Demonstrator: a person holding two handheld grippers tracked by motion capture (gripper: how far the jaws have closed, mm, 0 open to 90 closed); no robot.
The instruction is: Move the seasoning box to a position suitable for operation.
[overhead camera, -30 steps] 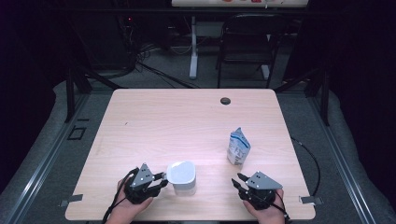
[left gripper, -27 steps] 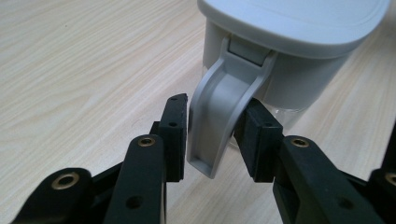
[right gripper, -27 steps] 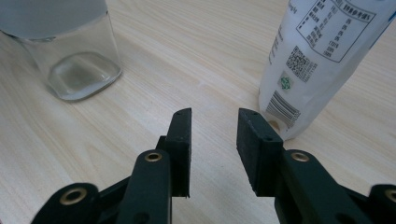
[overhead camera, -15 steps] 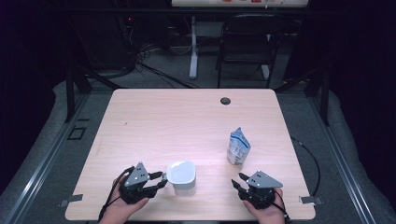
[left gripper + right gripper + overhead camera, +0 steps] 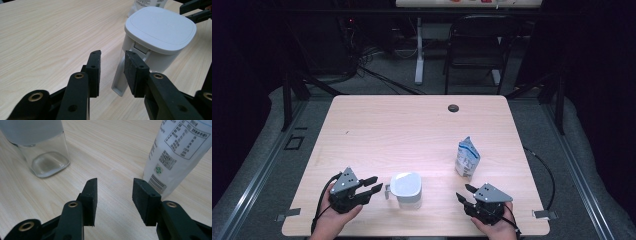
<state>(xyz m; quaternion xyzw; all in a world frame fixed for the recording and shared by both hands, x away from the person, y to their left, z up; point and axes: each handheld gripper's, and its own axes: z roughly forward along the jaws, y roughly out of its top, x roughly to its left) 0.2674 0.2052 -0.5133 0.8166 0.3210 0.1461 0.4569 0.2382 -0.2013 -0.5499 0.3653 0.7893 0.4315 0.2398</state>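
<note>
Wooden table [image 5: 412, 130], white lidded jug [image 5: 406, 189] just beside left hand-held gripper [image 5: 371, 184], jaws apart, closing; handle [image 5: 119, 80] unclamped

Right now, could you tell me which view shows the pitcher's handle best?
The left gripper view: the white pitcher's handle stands close, ahead of the open jaws. The high view shows it as a small tab; the right gripper view shows the pitcher's clear base.

We see the white pouch [image 5: 175, 157] cut off by the top edge in the right gripper view, its print too small to read; the jug [image 5: 41, 147] loses its lid there.
</note>
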